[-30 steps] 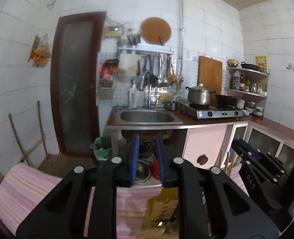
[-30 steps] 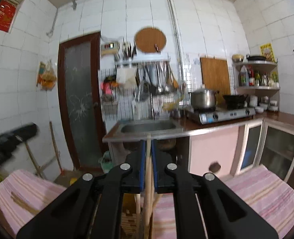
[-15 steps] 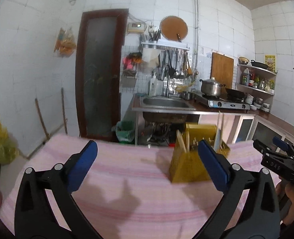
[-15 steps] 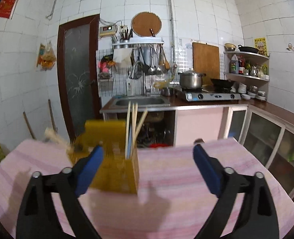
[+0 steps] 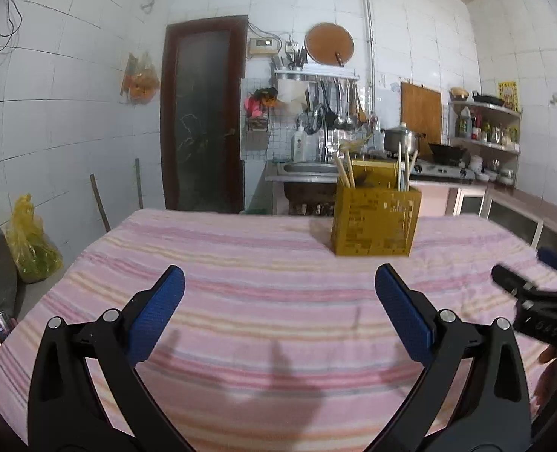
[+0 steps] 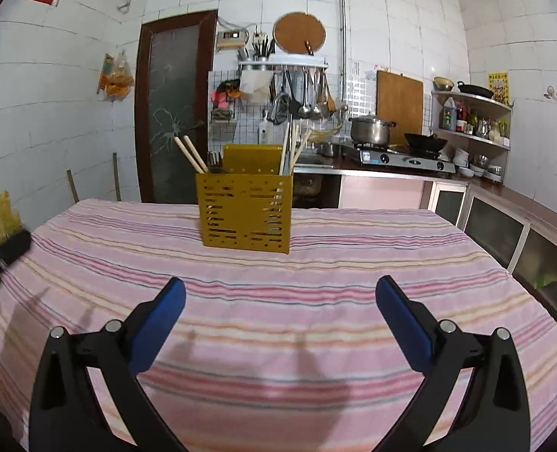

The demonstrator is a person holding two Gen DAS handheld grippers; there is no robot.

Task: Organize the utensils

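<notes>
A yellow slotted utensil holder (image 5: 374, 222) (image 6: 246, 213) stands upright on the pink striped tablecloth (image 5: 263, 263) (image 6: 354, 263), toward the far side. Wooden chopsticks (image 5: 344, 169) (image 6: 190, 154) lean in its left compartment, and more chopsticks (image 5: 404, 167) (image 6: 291, 147) stand in its right one. My left gripper (image 5: 279, 274) is open and empty, well short of the holder. My right gripper (image 6: 281, 285) has its jaws opening wide with nothing between them. It also shows blurred at the right edge of the left wrist view (image 5: 531, 301).
Behind the table are a steel sink (image 5: 305, 173), a gas stove with a pot (image 6: 372, 132) and wok, low cabinets (image 6: 523, 237) on the right and a dark door (image 5: 203, 113). A yellow bag (image 5: 29, 241) sits on the floor at left.
Both grippers have opened wide and pulled back and down from the holder. The chopsticks held by the right gripper a second ago now stand in the holder.
</notes>
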